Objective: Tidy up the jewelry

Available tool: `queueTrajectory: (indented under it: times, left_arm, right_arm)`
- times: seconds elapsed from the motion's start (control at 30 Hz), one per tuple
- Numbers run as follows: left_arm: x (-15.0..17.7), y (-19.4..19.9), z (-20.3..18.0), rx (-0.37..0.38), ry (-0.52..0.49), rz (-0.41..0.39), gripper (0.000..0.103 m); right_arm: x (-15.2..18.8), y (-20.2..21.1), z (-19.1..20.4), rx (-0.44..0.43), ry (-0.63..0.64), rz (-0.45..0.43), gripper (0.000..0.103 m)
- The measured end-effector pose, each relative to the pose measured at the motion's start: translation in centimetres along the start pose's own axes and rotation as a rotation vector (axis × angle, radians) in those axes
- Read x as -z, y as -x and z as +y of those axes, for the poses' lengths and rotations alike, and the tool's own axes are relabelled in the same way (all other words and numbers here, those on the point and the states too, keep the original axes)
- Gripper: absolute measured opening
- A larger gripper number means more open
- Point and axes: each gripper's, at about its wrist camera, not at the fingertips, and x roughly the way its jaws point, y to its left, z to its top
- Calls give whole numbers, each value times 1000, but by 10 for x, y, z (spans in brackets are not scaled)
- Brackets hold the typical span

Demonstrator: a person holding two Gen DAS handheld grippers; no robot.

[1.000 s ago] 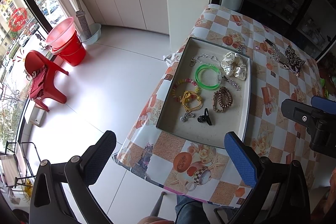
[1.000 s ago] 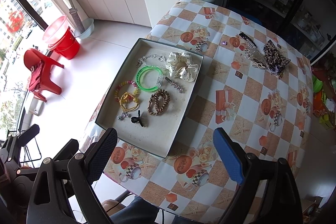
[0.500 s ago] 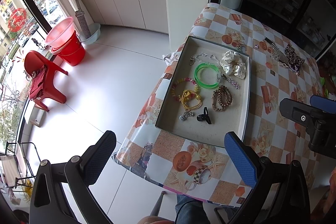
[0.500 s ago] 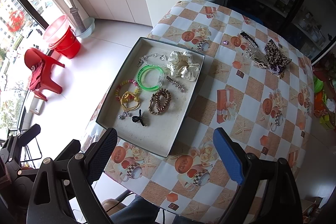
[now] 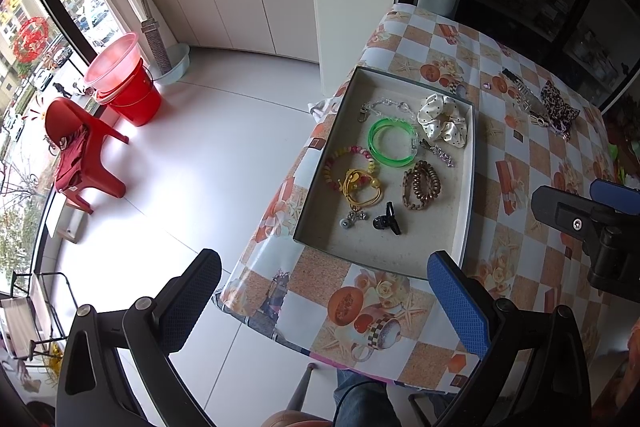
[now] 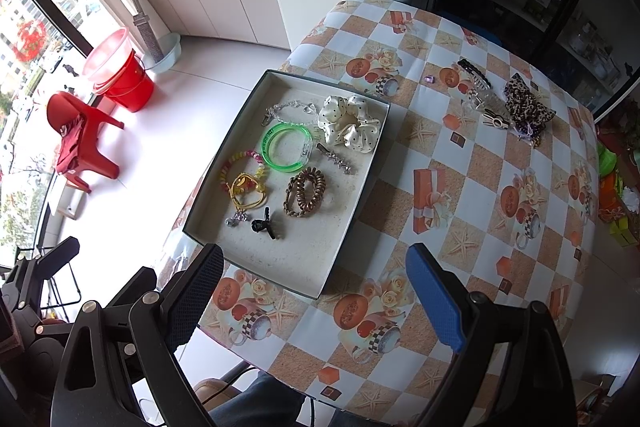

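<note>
A shallow grey box (image 5: 467,163) (image 6: 362,191) lies on the checkered table and holds several pieces: a green bangle (image 5: 392,142) (image 6: 286,148), a cream dotted scrunchie (image 5: 443,120) (image 6: 349,125), a brown coil hair tie (image 5: 421,184) (image 6: 305,191), a beaded bracelet (image 5: 349,163), a yellow cord (image 6: 247,191) and a black clip (image 5: 387,219) (image 6: 264,224). More pieces sit at the far side: a leopard scrunchie (image 5: 557,104) (image 6: 525,104) and clips (image 6: 476,72). My left gripper (image 5: 324,303) hangs open above the table's near edge. My right gripper (image 6: 316,295) is open too, empty, above the box's near corner.
Left of the table lie white floor tiles with a red bucket (image 5: 127,87) and a red plastic chair (image 5: 80,155). White cabinets (image 5: 240,3) line the back wall. A person's knees (image 6: 256,399) show below the table edge. The right gripper's body (image 5: 592,223) appears in the left wrist view.
Both views have drifted only slightly; the box sits a touch higher in the frames. Both grippers stay open and nothing in the box has moved.
</note>
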Motion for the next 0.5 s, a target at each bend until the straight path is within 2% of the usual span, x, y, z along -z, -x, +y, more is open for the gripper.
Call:
queueTrajectory:
  times: [0.5]
  left_arm:
    - [0,0,0,0,0,2,103]
  right_arm:
    - [0,-1,-1,0,-2,2,94]
